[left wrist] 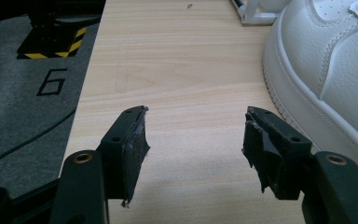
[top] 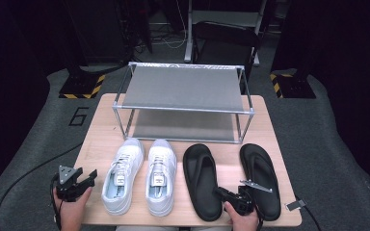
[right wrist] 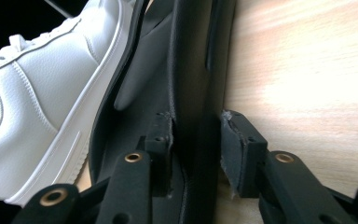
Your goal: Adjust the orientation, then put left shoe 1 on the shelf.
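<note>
While left tongs gape, right tongs straddle sandal edge, unclenched; rack bare.

Your left gripper: bare table ahead, white sneaker blocks right. Sandals crowd near right; rack walls far side.

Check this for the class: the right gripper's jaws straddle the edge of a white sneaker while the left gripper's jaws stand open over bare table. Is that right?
Not quite. The right gripper straddles the edge of the left black flip-flop, not a white sneaker, as the right gripper view shows. The left gripper does stand open over bare table.
</note>
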Motion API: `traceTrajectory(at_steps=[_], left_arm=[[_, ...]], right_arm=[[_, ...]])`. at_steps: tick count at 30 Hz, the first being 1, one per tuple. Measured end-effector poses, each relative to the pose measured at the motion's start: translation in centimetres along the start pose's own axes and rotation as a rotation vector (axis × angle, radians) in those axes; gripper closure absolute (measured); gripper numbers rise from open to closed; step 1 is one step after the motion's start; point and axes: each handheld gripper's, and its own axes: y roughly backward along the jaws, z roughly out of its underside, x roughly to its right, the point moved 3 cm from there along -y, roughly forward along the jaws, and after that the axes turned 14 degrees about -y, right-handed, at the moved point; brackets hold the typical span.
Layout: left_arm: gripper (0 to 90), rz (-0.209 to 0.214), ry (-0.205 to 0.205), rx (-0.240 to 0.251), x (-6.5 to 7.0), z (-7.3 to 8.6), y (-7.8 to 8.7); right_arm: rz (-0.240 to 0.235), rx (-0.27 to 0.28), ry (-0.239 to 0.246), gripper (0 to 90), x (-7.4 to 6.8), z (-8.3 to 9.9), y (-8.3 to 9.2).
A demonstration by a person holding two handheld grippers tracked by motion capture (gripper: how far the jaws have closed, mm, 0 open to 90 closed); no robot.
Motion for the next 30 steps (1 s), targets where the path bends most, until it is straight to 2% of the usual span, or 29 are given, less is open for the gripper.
traceTrajectory(at_steps=[2, 5, 10, 11, 12, 14, 16, 17, 18, 20, 21, 22, 23, 24, 25, 27, 30], left_arm=[[38.7, 0.0, 0.005, 0.001, 0.1, 0.0, 0.0], [38.8, -0.002, 0.007, 0.008, 0.1, 0.0, 0.0], [38.8, -0.003, 0.0, -0.004, 0.0, 0.1, 0.0], [38.8, -0.003, 0.005, -0.008, 0.0, 0.2, 0.0], [38.8, -0.012, 0.005, -0.001, -0.1, 0.3, -0.1], [38.7, -0.009, 0.014, -0.008, -0.2, 0.4, 0.1], [38.8, -0.017, 0.024, 0.007, -0.3, 0.5, 0.1], [38.9, -0.01, 0.016, -0.006, -0.4, 0.5, 0.3], [38.9, -0.019, 0.025, 0.011, -0.4, 0.5, 0.2], [38.9, -0.015, 0.021, 0.012, -0.4, 0.5, 0.3], [38.9, -0.008, 0.015, -0.001, -0.4, 0.5, 0.3], [39.0, -0.01, 0.016, 0.01, -0.3, 0.4, 0.2], [38.9, -0.014, 0.02, 0.017, -0.2, 0.4, 0.1], [38.9, 0.0, 0.006, -0.002, -0.3, 0.4, 0.3], [38.9, 0.002, 0.009, -0.001, -0.1, 0.3, 0.3], [38.9, 0.002, 0.001, 0.003, -0.1, 0.2, 0.4], [38.9, -0.001, 0.013, 0.01, 0.0, 0.2, 0.4]], right_arm=[[-0.011, -0.028, -0.007, 62.2, 0.2, -0.1, -0.2], [-0.007, -0.042, -0.018, 61.7, 0.3, -0.1, -0.2], [-0.034, -0.05, -0.042, 65.0, 0.4, -0.2, -0.3], [-0.034, -0.05, -0.034, 65.4, 0.4, -0.2, -0.3], [-0.034, -0.048, -0.049, 65.7, 0.1, -0.1, -0.2], [-0.031, -0.035, -0.027, 66.2, 0.0, -0.1, -0.3], [-0.031, -0.027, -0.048, 66.5, -0.2, -0.2, -0.3], [-0.036, -0.017, -0.039, 66.7, -0.1, -0.2, -0.3], [-0.039, -0.016, -0.052, 66.7, -0.2, -0.2, -0.2], [-0.042, -0.013, -0.053, 66.8, -0.2, -0.3, -0.1], [-0.044, -0.008, -0.069, 66.8, -0.2, -0.3, 0.0], [-0.042, -0.014, -0.083, 66.8, -0.3, -0.4, 0.2], [-0.047, -0.005, -0.086, 66.8, -0.3, -0.5, 0.2], [-0.044, -0.001, -0.085, 66.8, -0.3, -0.6, 0.4], [-0.044, 0.012, -0.069, 66.8, -0.2, -0.7, 0.4], [-0.04, 0.022, -0.083, 66.8, -0.3, -0.8, 0.8], [-0.035, 0.04, -0.1, 66.8, -0.1, -1.1, 1.2]])
